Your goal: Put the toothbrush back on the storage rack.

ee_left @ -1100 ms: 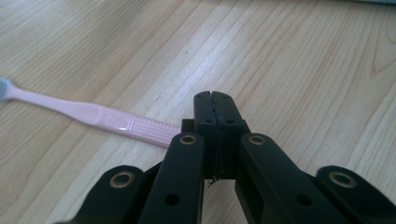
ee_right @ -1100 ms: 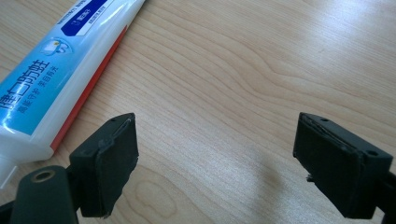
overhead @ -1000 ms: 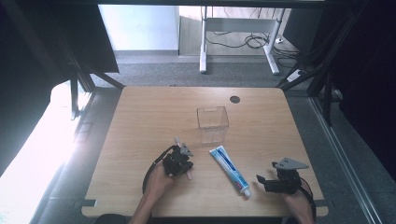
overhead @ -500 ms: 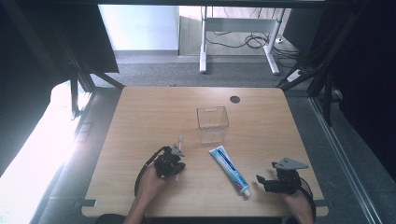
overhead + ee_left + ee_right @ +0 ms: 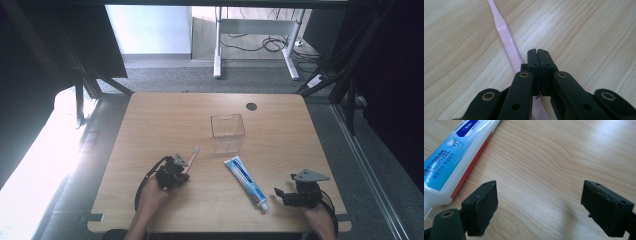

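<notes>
A pink toothbrush [image 5: 193, 155] lies on the wooden table [image 5: 160, 125], its head pointing away from me. My left gripper [image 5: 181, 169] rests low over the handle's near end. In the left gripper view its jaws [image 5: 538, 51] are shut pad to pad with nothing between them, and the toothbrush [image 5: 504, 30] runs along their left side and under the gripper. A blue and white toothpaste tube [image 5: 246, 181] lies slantwise right of centre. My right gripper [image 5: 278, 192] sits just right of the tube's cap end, open; the tube [image 5: 451, 162] lies outside its left jaw, bare wood between the pads [image 5: 539, 192].
A clear square container [image 5: 227, 131] stands upright mid-table, beyond the tube. A dark round hole [image 5: 251, 106] marks the table's far side. Desk legs and cables [image 5: 260, 45] lie on the floor past the far edge.
My left hand has slid leftward along the table, away from the tube; the toothbrush stays in place. The right gripper has not moved.
</notes>
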Action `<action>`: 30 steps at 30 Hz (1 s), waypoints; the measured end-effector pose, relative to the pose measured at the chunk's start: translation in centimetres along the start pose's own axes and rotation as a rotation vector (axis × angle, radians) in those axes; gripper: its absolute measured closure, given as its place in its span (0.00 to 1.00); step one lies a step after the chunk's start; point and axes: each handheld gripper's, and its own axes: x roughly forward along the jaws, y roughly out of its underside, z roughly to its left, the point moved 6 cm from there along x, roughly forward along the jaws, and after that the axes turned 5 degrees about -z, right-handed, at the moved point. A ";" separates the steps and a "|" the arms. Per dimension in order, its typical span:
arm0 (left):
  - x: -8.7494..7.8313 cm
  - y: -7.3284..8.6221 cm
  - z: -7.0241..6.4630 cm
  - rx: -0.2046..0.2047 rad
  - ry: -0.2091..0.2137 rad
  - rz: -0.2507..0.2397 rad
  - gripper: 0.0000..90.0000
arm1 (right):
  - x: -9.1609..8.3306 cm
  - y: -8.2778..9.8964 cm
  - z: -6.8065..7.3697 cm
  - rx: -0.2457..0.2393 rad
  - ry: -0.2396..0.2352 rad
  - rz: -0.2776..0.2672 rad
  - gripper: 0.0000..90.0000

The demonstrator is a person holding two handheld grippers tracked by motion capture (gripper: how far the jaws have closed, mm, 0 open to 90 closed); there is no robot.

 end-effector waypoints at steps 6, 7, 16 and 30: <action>-0.6 0.4 0.8 -0.005 -0.012 0.013 0.98 | 0.0 0.0 0.0 0.000 0.000 0.001 0.16; -0.6 0.5 0.9 -0.011 -0.016 0.011 0.98 | 0.0 0.0 0.0 0.001 0.000 0.000 0.16; -1.2 1.0 1.7 -0.024 -0.023 0.017 0.98 | 0.0 0.0 0.0 0.000 0.000 0.000 0.16; -2.2 -0.2 3.1 -0.045 -0.030 0.060 0.88 | 0.0 0.0 0.0 0.000 -0.002 0.000 0.16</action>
